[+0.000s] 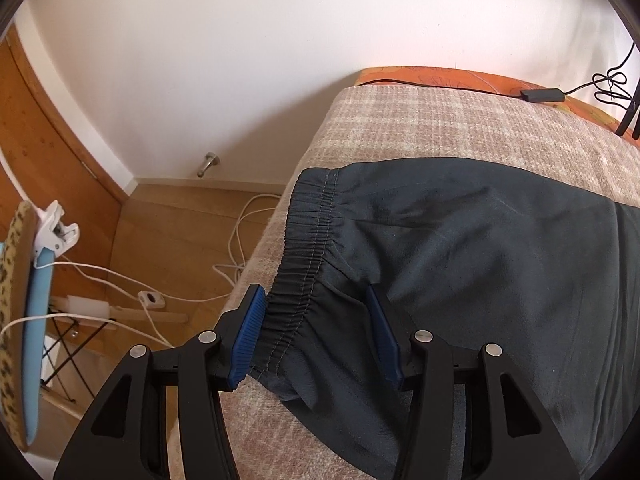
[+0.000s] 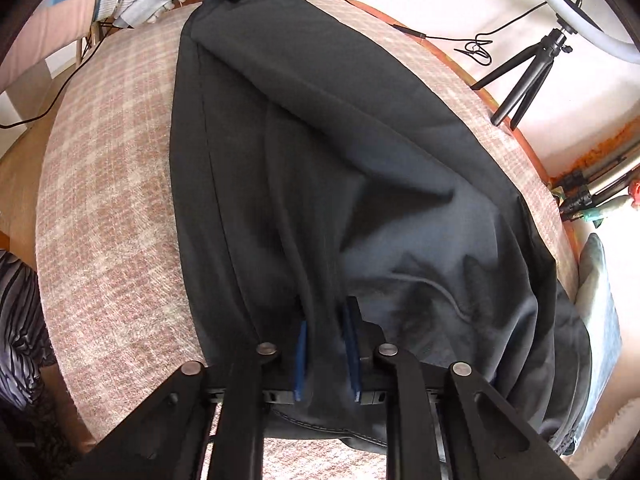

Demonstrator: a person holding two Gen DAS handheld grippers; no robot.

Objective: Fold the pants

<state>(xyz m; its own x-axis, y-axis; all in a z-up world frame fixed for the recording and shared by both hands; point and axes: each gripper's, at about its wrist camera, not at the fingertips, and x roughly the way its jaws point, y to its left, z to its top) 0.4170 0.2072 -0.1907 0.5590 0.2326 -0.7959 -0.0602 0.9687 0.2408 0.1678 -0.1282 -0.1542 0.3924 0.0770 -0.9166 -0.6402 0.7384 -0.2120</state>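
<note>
We have a pair of dark slate-grey pants of thin woven cloth with a gathered elastic waistband, and they lie stretched lengthwise on a pink-and-cream checked bed cover. The waist end sits at the cover's edge nearest the floor; the rest runs along the bed. The cloth looks light, limp and a little slick, so we judge it will sag and slide wherever it is unsupported and will wrinkle instead of holding a crease by itself. The stitched, ruffled waistband is the thickest, least slippery part, so it seems the soundest place to grip at this end. At the other end a bunched ridge of fabric gives more bite than one flat layer.

Our left gripper comes in low over the waistband corner, its blue ribbed pads spread wide on either side of the elastic, with nothing pinched yet. In the right wrist view the gloved left hand holds that tool at the far end of the garment. Our right gripper points along the length of the pants with its pads drawn close together on a raised fold of the dark cloth, apparently clamping it just above the stitched hem.
</note>
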